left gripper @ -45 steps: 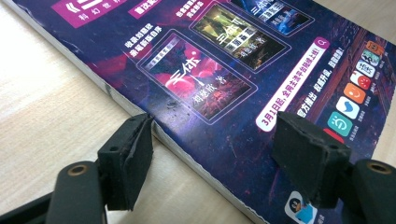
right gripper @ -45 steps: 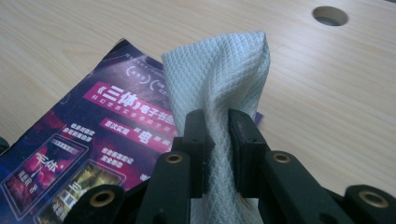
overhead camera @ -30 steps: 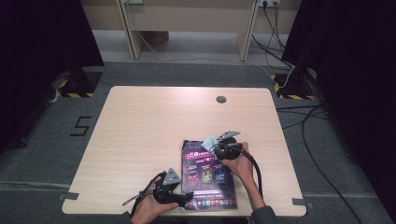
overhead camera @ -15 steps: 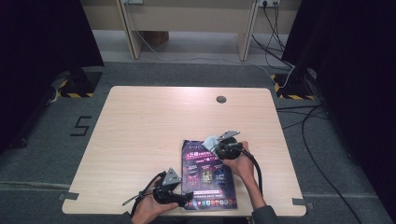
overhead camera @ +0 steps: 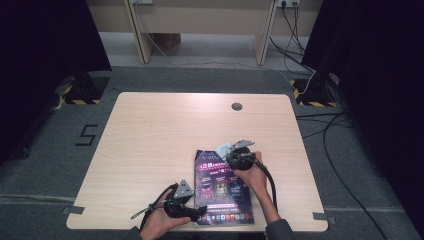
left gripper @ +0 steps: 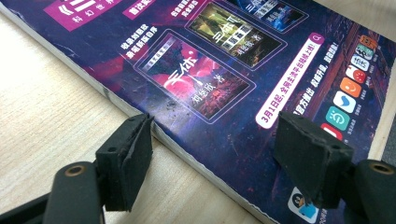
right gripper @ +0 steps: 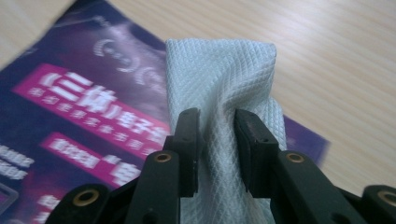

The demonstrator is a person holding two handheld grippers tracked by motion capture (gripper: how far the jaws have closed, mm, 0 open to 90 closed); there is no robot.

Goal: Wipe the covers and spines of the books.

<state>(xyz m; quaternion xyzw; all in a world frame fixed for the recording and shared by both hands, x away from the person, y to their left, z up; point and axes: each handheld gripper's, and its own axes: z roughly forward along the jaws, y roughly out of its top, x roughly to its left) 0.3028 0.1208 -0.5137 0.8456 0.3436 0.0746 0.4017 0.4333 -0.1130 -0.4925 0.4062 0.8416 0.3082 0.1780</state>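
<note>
Two tongs are at work on your purple magazine (overhead camera: 222,187), which lies flat at the table's (overhead camera: 150,145) near edge, its long axis running away from you. Your right tongs (right gripper: 217,140), seen close in the right gripper view, have just been closing and are clenched on a pale waffle-weave cloth (right gripper: 224,79) over the magazine's far corner; the high view shows that cloth (overhead camera: 223,149) as a small blur. Your left tongs (left gripper: 212,154) stand released, straddling the magazine's near spine edge. The cover's far end is cut off there.
</note>
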